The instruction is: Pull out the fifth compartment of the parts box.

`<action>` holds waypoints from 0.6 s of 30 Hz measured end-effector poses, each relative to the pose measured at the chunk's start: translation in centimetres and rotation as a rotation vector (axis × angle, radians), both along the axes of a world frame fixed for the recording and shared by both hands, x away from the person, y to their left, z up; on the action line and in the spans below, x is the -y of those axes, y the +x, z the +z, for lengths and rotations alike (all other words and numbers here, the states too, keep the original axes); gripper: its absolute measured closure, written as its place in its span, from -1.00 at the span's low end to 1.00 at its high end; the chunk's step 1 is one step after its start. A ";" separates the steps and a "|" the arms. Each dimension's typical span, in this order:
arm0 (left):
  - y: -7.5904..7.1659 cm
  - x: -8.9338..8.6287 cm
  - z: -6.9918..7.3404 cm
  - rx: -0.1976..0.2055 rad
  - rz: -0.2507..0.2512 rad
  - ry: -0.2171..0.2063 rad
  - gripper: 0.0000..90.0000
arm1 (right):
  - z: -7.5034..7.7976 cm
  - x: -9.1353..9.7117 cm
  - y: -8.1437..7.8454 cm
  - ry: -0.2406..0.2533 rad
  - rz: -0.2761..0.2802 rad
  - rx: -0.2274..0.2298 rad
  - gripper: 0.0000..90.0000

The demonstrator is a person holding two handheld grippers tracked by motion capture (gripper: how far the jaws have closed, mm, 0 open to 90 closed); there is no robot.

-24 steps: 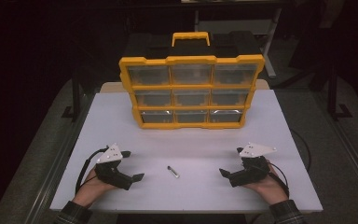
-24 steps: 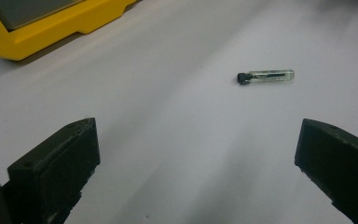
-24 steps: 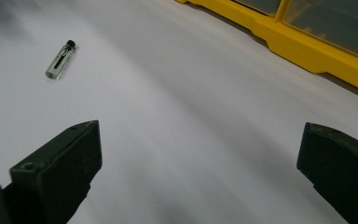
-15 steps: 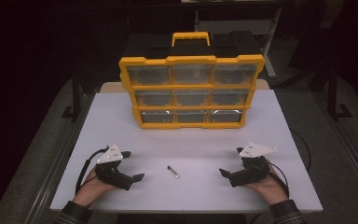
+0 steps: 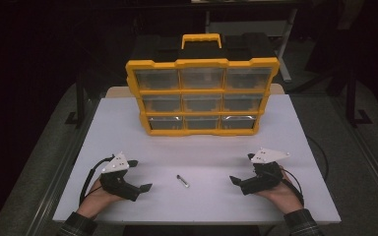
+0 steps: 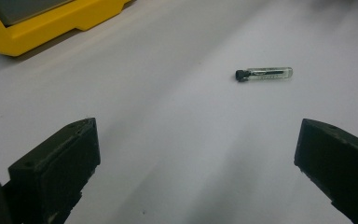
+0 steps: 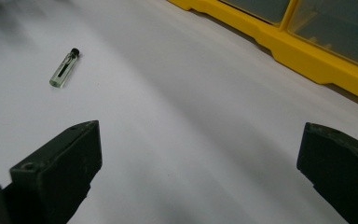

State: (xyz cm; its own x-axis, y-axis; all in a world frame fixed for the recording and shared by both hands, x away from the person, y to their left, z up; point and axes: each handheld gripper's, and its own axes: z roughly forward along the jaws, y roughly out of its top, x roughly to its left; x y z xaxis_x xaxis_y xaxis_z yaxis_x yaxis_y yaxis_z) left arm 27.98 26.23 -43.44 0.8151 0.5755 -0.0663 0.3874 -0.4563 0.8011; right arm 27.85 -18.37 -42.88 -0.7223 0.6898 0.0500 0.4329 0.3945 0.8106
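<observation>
A small clear glass vial with a black cap (image 5: 182, 181) lies flat on the white table (image 5: 202, 147), near the front edge and between my two grippers. My left gripper (image 5: 140, 175) rests on the table to the vial's left, jaws wide apart with nothing between them. In the left gripper view the vial (image 6: 264, 73) lies ahead and to the right of the gripper (image 6: 198, 140). My right gripper (image 5: 242, 168) rests to the vial's right, also open and empty. In the right gripper view the vial (image 7: 64, 67) lies ahead and to the left of the gripper (image 7: 200, 140).
A yellow parts organizer (image 5: 202, 93) with several clear drawers and a yellow handle stands upright at the back of the table. Its yellow base edge (image 6: 51, 23) (image 7: 307, 56) shows in both gripper views. A cable (image 5: 320, 157) trails off the table's right side.
</observation>
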 end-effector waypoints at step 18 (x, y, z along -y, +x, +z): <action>-0.1 0.0 -0.2 -0.018 0.002 0.001 -1.00 | 0.4 -0.7 1.0 0.008 0.014 0.000 -1.00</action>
State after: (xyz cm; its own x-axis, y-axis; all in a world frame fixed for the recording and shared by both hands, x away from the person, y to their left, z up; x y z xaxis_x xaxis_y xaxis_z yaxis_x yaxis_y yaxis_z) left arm 27.89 26.19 -43.61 0.8124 0.5775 -0.0806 0.4029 -0.4561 0.7935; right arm 28.86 -17.66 -42.50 -0.7317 0.6793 0.0555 0.4277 0.3941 0.8135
